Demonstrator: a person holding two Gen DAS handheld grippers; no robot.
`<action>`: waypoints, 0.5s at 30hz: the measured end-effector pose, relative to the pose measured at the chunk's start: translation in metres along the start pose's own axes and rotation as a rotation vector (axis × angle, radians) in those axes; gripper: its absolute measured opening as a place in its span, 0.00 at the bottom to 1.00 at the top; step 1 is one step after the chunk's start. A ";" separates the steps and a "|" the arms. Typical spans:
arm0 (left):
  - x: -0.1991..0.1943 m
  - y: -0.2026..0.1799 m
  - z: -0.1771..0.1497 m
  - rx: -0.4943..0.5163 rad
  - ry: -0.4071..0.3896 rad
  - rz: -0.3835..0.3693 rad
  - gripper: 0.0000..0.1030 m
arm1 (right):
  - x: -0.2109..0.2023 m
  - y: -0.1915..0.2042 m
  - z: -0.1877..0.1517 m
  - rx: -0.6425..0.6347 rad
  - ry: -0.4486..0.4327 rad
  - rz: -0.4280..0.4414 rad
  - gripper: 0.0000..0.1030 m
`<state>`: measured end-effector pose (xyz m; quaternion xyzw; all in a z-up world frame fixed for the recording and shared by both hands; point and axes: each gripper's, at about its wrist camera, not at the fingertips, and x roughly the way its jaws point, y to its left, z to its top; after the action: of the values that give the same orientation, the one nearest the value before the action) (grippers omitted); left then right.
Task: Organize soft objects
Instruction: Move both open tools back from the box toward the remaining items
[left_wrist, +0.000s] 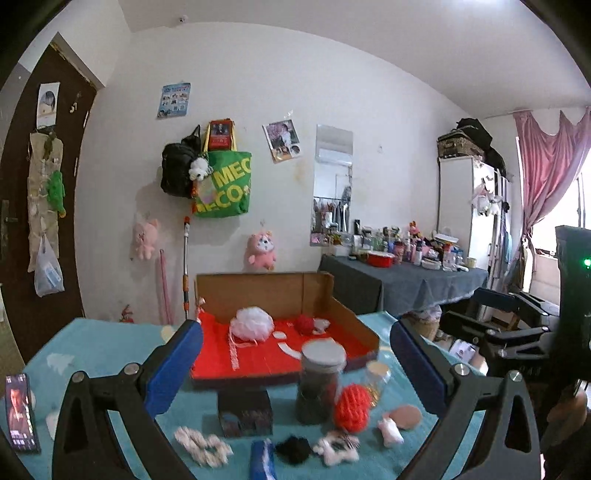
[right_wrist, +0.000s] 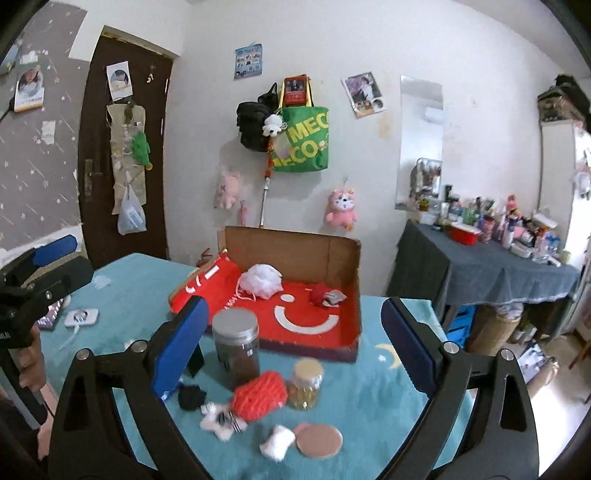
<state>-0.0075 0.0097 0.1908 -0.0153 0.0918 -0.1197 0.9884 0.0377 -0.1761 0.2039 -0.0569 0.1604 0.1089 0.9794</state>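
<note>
A cardboard box (left_wrist: 347, 317) (right_wrist: 347, 266) with a red lining stands on the teal table. Inside lie a white mesh pouf (left_wrist: 252, 324) (right_wrist: 263, 280) and a small red ball (left_wrist: 306, 324) (right_wrist: 320, 293). In front lie a red yarn ball (left_wrist: 352, 406) (right_wrist: 260, 395), a black pompom (left_wrist: 293, 449) (right_wrist: 191, 397), a white fluffy toy (left_wrist: 336, 448) (right_wrist: 221, 419), a white braided rope (left_wrist: 201, 445), a small white puff (left_wrist: 390, 431) (right_wrist: 277, 441) and a tan round pad (left_wrist: 406, 416) (right_wrist: 319, 440). My left gripper (left_wrist: 295, 354) and right gripper (right_wrist: 295, 332) are both open and empty above them.
A dark jar (left_wrist: 319, 384) (right_wrist: 237, 345) and a small yellow jar (left_wrist: 376, 380) (right_wrist: 305, 384) stand among the soft things. A dark box (left_wrist: 245, 411), a blue packet (left_wrist: 263, 459) and a phone (left_wrist: 21, 411) lie on the table. A cluttered side table (left_wrist: 406, 280) stands at the right.
</note>
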 end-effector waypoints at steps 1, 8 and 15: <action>-0.001 -0.003 -0.007 0.003 0.006 -0.001 1.00 | -0.003 0.002 -0.007 0.009 0.004 0.003 0.96; 0.006 -0.012 -0.056 -0.021 0.097 0.013 1.00 | -0.004 0.012 -0.059 0.050 0.050 -0.076 0.96; 0.032 -0.006 -0.108 -0.054 0.236 0.050 1.00 | 0.017 0.014 -0.103 0.079 0.136 -0.094 0.96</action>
<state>0.0015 -0.0043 0.0791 -0.0256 0.2108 -0.0936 0.9727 0.0188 -0.1743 0.1005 -0.0329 0.2281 0.0524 0.9717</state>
